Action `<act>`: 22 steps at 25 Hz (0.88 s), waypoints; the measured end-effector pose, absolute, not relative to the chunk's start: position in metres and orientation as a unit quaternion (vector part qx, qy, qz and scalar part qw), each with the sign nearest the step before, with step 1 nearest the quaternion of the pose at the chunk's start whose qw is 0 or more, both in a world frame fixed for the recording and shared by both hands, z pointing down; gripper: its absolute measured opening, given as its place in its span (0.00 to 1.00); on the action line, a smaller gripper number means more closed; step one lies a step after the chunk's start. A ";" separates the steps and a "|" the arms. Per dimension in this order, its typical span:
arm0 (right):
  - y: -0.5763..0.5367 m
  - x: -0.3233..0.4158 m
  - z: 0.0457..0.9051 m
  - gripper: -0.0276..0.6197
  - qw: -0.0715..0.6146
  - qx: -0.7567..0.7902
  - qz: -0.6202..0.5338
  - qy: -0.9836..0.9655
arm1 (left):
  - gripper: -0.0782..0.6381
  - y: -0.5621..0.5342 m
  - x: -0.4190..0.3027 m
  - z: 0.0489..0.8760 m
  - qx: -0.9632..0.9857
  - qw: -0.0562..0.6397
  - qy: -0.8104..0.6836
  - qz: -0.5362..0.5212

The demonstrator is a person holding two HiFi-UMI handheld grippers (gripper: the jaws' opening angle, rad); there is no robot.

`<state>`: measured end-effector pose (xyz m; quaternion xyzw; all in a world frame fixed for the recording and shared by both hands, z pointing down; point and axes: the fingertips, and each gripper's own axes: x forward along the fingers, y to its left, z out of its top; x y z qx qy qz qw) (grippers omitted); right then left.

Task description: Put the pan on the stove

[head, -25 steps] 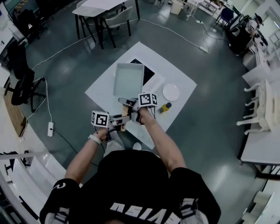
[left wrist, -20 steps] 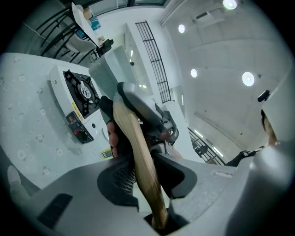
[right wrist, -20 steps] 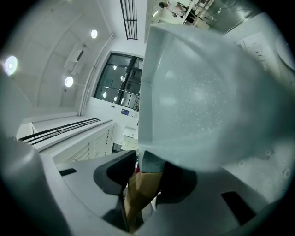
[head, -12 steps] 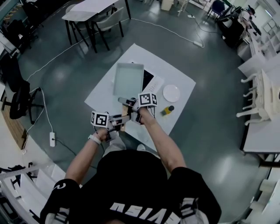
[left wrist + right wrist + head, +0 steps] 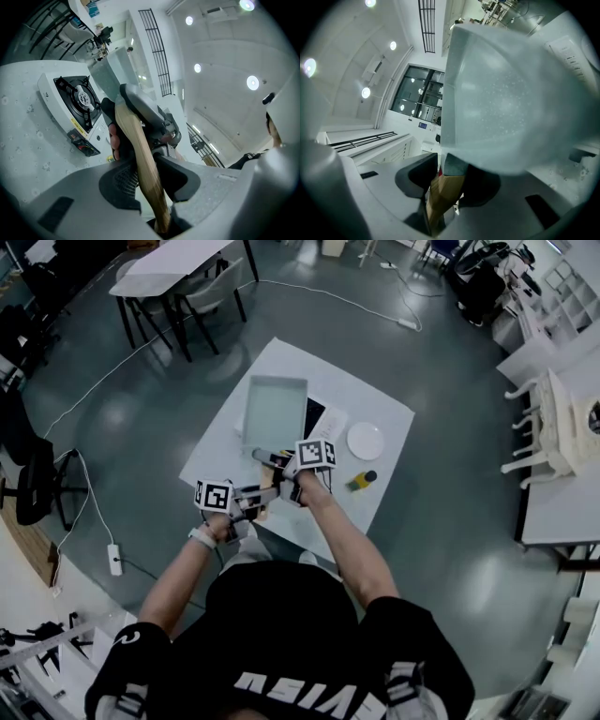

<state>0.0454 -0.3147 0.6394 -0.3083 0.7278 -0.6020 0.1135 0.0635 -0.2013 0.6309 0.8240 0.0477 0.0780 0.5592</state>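
Observation:
A square pale grey-green pan (image 5: 275, 412) with a wooden handle (image 5: 267, 495) hangs above the white table (image 5: 225, 442), covering most of the black-topped stove (image 5: 316, 414). My left gripper (image 5: 246, 504) is shut on the lower part of the handle, and my right gripper (image 5: 285, 476) is shut on the handle close to the pan. In the left gripper view the handle (image 5: 140, 159) runs up between the jaws of my left gripper (image 5: 143, 174), with the stove (image 5: 77, 101) on the table at left. In the right gripper view the pan (image 5: 506, 93) fills the frame above my right gripper (image 5: 440, 187).
A white plate (image 5: 366, 440) and a small yellow bottle (image 5: 361, 481) lie on the table right of the stove. Tables and chairs (image 5: 183, 282) stand on the far floor. A power strip (image 5: 114, 559) with its cable lies on the floor at left.
Both grippers keep their hold on the handle in the same pose. The view has drifted, and the pan now covers a little more of the stove.

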 end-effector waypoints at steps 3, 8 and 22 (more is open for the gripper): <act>-0.326 0.047 0.644 0.24 0.122 -0.319 -0.602 0.722 | 0.25 -0.212 0.061 0.636 0.822 0.559 0.055 0.090; -0.342 0.047 0.651 0.24 0.134 -0.336 -0.603 0.711 | 0.25 -0.229 0.055 0.643 0.818 0.561 0.069 0.102; -0.378 0.047 0.666 0.24 0.180 -0.380 -0.602 0.679 | 0.25 -0.267 0.039 0.655 0.805 0.567 0.120 0.127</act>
